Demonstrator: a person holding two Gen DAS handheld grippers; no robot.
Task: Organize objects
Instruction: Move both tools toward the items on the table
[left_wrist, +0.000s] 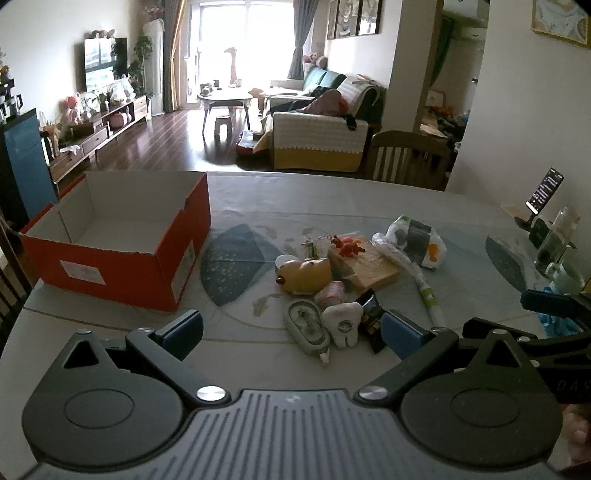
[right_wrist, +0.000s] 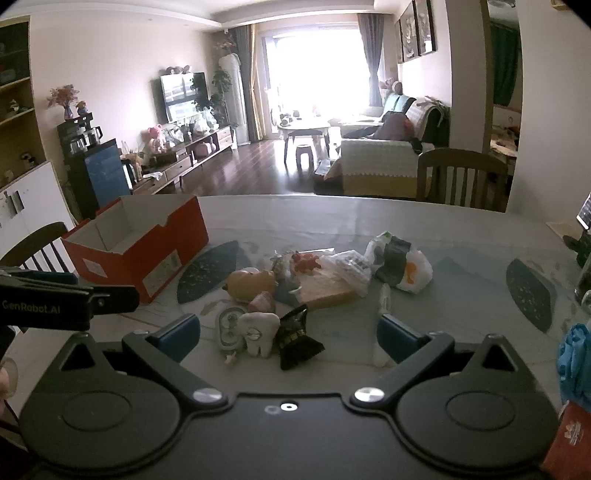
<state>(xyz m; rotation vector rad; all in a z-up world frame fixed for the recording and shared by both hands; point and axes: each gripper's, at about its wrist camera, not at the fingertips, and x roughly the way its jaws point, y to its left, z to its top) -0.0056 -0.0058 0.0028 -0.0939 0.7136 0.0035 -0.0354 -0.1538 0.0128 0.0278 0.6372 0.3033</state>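
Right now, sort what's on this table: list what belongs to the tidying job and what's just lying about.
For the job:
red box, empty
tooth plush
yellow duck toy
black snack packet
plastic bags
wooden block

Just lying about:
phone on its stand
glass jar
wooden chair

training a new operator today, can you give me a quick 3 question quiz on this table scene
1. True or false: the red box already holds several items.
2. Which lies nearest the left gripper: (a) tooth-shaped plush, (b) plastic bag, (c) phone?
3. Are the right gripper jaws open or shut?

Key: 1 false, it looks empty; 2 a; 3 open, holding nothing.
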